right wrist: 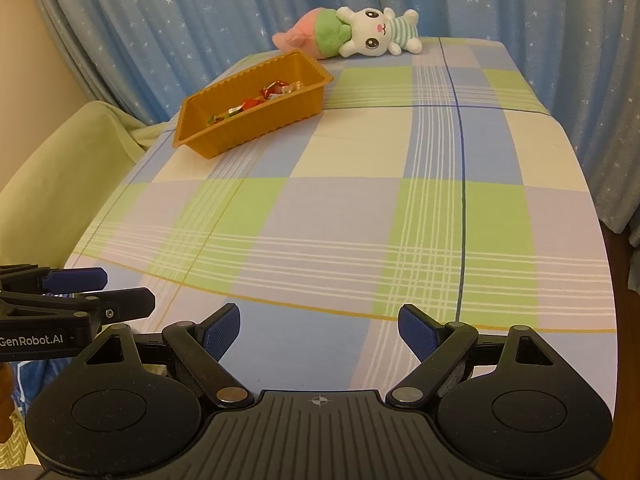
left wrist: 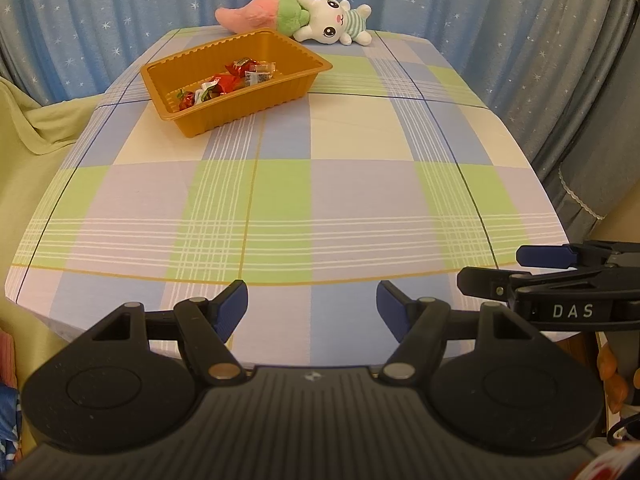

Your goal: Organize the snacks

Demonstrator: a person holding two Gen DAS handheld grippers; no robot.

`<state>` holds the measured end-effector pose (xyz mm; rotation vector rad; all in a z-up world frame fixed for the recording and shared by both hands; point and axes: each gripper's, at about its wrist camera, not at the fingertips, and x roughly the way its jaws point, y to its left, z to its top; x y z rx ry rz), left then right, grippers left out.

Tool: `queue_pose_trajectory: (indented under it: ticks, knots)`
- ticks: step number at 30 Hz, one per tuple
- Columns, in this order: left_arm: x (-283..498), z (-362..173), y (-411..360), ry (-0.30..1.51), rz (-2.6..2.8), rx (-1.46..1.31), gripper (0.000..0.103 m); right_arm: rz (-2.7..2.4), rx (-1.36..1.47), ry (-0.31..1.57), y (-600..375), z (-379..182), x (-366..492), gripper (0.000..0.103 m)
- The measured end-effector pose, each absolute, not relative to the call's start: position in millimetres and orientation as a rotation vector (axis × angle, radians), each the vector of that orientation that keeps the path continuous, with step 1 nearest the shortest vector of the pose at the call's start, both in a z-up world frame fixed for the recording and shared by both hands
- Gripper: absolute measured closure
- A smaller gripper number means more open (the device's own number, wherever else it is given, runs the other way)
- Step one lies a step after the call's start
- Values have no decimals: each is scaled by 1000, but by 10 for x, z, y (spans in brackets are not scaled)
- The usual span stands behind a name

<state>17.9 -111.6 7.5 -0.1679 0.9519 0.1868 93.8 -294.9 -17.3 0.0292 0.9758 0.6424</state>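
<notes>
1. Left gripper (left wrist: pixel 312 312), black frame with blue ribbed pads: jaws apart, nothing between them, poised over the near edge of the table.
2. Right gripper (right wrist: pixel 319 334), same make: jaws apart and wider, likewise empty, just beside the left one at the near edge.
3. Checked tablecloth (right wrist: pixel 360 208), pastel blue, green, cream and lilac squares: bare between the grippers and the far end; no loose snack shows on it.
4. Orange ribbed plastic tray (left wrist: pixel 240 112), rectangular, shallow: sits far-left on the cloth, angled to the table edge.
5. Wrapped snacks (left wrist: pixel 228 84), small red, clear and silvery packets: all visible ones lie inside the tray, along its floor.
6. Plush toys (right wrist: pixel 360 34), white rabbit in a striped top beside a pink-and-green soft toy: at the far edge, just behind the tray.
7. Judgement: sorting appears finished or nearly so. Good practice now is to keep both jaws clear of the tray rim and scan the cloth edges for strays before withdrawing.
</notes>
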Motion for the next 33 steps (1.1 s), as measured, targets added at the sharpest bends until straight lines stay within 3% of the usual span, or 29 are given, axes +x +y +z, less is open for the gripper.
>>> queue_pose_trajectory:
  ticks: [33]
  knots:
    - [133,85,-1074,960,234,-188,31,676,24,978,-2883,-201,981,17]
